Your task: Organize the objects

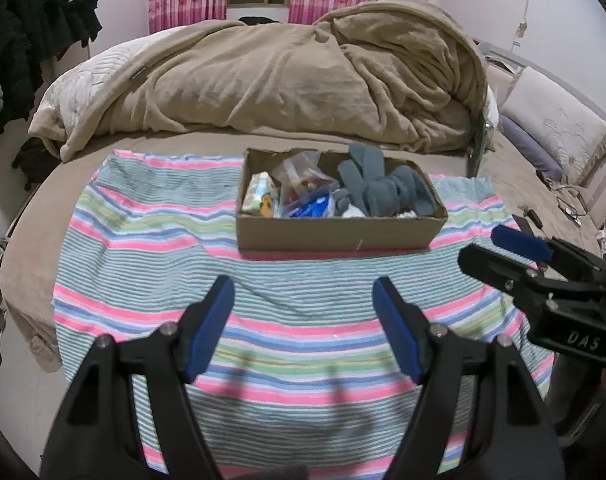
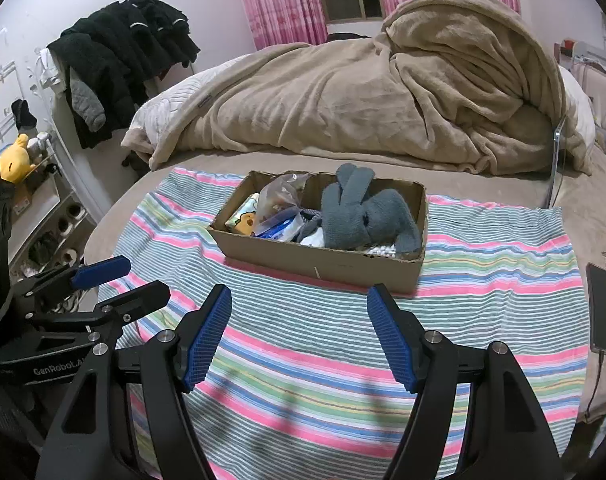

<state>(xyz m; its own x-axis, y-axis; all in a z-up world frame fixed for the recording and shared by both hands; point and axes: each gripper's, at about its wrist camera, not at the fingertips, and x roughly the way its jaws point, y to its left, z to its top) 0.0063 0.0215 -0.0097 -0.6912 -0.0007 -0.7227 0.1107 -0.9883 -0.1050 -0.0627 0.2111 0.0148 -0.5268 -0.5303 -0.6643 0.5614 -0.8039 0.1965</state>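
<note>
A shallow cardboard box [image 1: 335,236] [image 2: 323,260] stands on a striped towel [image 1: 183,248] [image 2: 483,280] on the bed. In it lie grey knitted gloves [image 1: 387,184] [image 2: 359,212], a clear plastic bag [image 1: 299,176] [image 2: 279,196], a tissue pack with a yellow duck [image 1: 259,196] [image 2: 243,218] and blue packets [image 1: 311,206] [image 2: 279,230]. My left gripper [image 1: 303,328] is open and empty, hovering over the towel in front of the box. My right gripper [image 2: 299,336] is open and empty too, to the right of the left one; it shows in the left wrist view [image 1: 499,248].
A crumpled beige blanket [image 1: 283,72] [image 2: 383,92] fills the bed behind the box. A phone on a cable [image 2: 601,312] lies right of the towel. Pillows [image 1: 555,120] are at the right. Dark clothes [image 2: 123,52] hang at the left above a shelf with a yellow plush [image 2: 17,158].
</note>
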